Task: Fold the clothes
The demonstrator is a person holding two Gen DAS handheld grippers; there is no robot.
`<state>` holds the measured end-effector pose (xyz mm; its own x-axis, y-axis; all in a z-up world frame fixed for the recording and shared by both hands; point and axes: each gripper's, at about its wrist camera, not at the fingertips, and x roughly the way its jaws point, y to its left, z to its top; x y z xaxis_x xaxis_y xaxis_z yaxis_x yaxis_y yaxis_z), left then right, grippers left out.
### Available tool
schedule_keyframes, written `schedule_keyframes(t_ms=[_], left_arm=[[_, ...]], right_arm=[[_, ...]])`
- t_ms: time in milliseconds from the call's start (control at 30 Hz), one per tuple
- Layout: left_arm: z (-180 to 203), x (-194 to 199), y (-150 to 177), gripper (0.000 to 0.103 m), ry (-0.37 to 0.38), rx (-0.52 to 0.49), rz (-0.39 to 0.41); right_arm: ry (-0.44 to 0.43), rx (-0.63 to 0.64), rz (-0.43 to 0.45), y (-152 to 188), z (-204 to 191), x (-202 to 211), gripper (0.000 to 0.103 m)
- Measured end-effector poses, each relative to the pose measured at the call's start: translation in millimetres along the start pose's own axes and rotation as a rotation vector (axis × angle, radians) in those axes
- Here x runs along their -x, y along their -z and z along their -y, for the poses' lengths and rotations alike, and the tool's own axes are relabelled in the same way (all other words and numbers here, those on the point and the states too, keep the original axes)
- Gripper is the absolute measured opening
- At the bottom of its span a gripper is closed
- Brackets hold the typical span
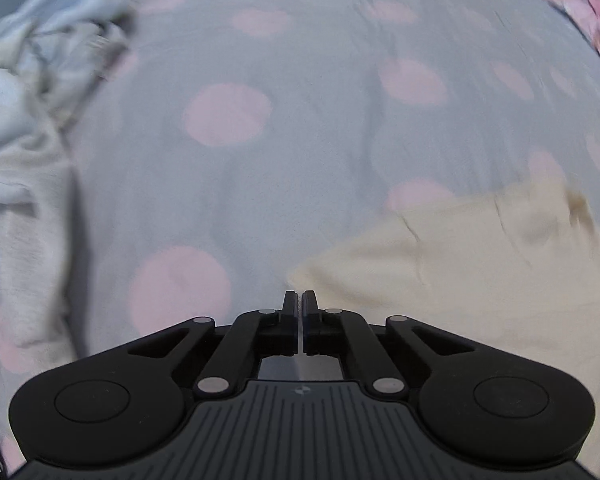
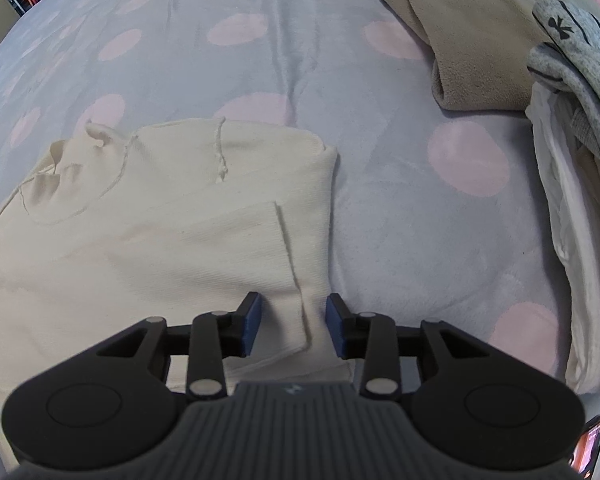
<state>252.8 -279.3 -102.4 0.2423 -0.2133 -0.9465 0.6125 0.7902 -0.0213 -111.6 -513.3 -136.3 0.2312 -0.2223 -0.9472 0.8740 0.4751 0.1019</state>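
Note:
A cream ribbed garment (image 2: 172, 240) lies flat on the bed with loose strings near its top edge and a folded layer on its right side. My right gripper (image 2: 294, 320) points down over the garment's near right edge. It is open, its blue pads (image 2: 252, 320) standing apart on either side of a fold of the cloth without pressing it. In the left wrist view the same cream garment (image 1: 460, 260) fills the lower right. My left gripper (image 1: 300, 300) is shut just by its corner, with nothing visible between the fingers.
A grey bedspread with pink dots (image 1: 300, 100) covers the bed. A crumpled pale garment (image 1: 32, 100) lies at its left. In the right wrist view a beige fleece (image 2: 472, 40), a grey heathered garment (image 2: 580, 60) and white clothing (image 2: 568, 220) are piled at the right.

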Motion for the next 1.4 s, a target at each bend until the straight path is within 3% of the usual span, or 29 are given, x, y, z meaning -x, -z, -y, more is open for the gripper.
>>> schedule_keyframes(t_ms=[100,167,200,267,367,433,567,700,800,900,1033,1200,1400], left_arm=[[-29,10,-10,0.0,0.055,0.134,0.024],[-32,20,-11,0.0,-0.07,0.106,0.107],[-38,23,-12,0.0,-0.06,0.128,0.116],[-48,25,-13,0.0,0.057,0.183,0.084],[-37,27,-9,0.001,0.084,0.106,0.08],[-27,27,-6,0.013,0.115,0.055,0.08],[11,24,-1,0.017,0.141,-0.102,0.108],[37,21,8,0.024,0.185,-0.219,0.086],[47,21,11,0.024,0.149,-0.244,0.095],[40,20,9,0.025,0.155,-0.215,0.093],[32,21,9,0.025,0.15,-0.203,0.095],[28,21,10,0.025,0.136,-0.204,0.096],[28,23,12,0.025,0.132,-0.211,0.104]], right_arm=[[-0.005,0.0,-0.004,0,1,0,0.04],[-0.003,-0.002,-0.006,0,2,0,0.04],[-0.004,-0.004,-0.007,0,3,0,0.041],[-0.009,-0.013,-0.01,-1,4,0,0.041],[-0.033,-0.027,0.008,-6,7,9,0.04],[-0.074,-0.045,0.054,-13,12,21,0.041],[-0.128,-0.092,0.15,-27,27,37,0.041],[-0.181,-0.092,0.127,-34,29,24,0.041],[-0.17,-0.07,0.115,-33,22,8,0.041],[-0.152,-0.059,0.111,-31,17,-2,0.037],[-0.169,-0.045,0.124,-28,6,0,0.002],[-0.182,-0.03,0.203,-29,0,25,0.002],[-0.118,-0.101,0.298,-34,18,44,0.001]])
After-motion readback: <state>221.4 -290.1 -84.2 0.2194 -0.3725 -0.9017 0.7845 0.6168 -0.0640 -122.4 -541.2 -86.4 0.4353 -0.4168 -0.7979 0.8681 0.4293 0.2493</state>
